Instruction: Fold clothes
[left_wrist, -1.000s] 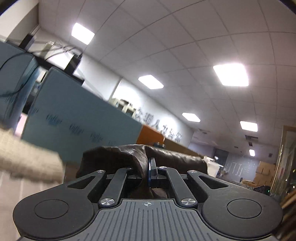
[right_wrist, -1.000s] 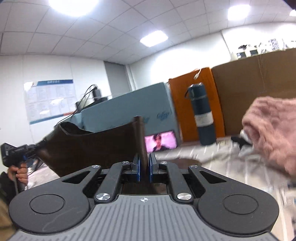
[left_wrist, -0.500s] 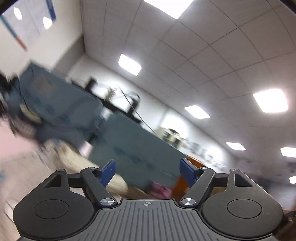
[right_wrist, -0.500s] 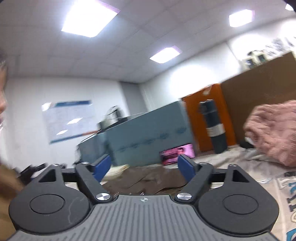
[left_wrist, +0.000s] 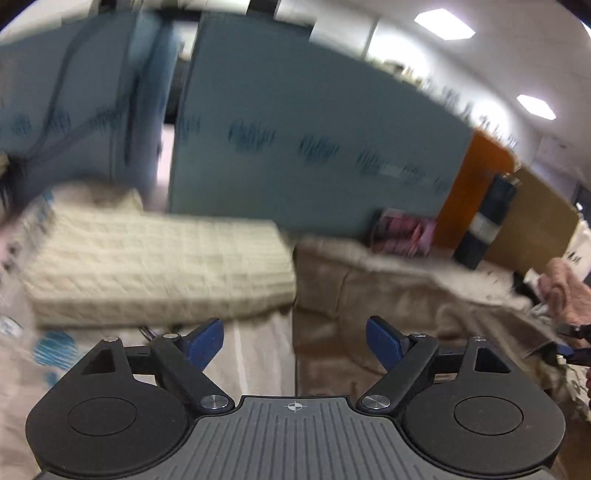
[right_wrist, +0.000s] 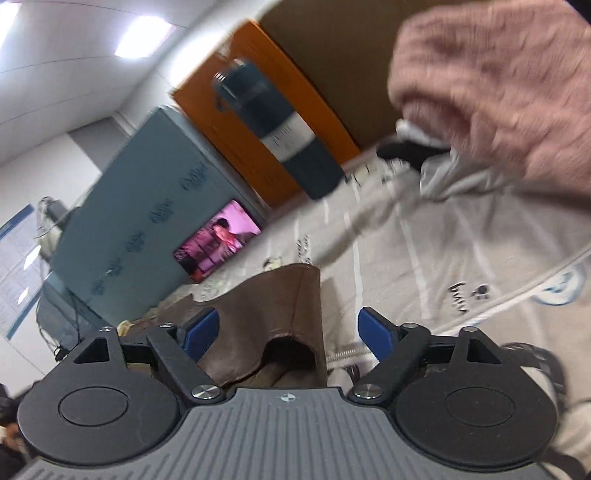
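Note:
A brown garment (right_wrist: 273, 314) lies on the cloth-covered table, its edge between my right gripper's open jaws (right_wrist: 286, 332), which hold nothing. In the left wrist view the same brown garment (left_wrist: 388, 295) spreads flat ahead and to the right of my left gripper (left_wrist: 295, 339), which is open and empty above it. A folded cream knit garment (left_wrist: 155, 258) lies to the left of it. A pink fuzzy garment (right_wrist: 498, 92) sits at the right; it also shows in the left wrist view (left_wrist: 565, 291).
A dark blue flask (right_wrist: 280, 129) stands at the table's back by an orange board (right_wrist: 240, 122). Blue-grey boxes (left_wrist: 295, 129) wall off the back. A lit screen (right_wrist: 218, 240) leans there. The printed table cloth (right_wrist: 443, 266) covers the surface.
Both grippers opened and let go of the brown garment, which dropped onto the table. Both then tilted down from the ceiling toward the table.

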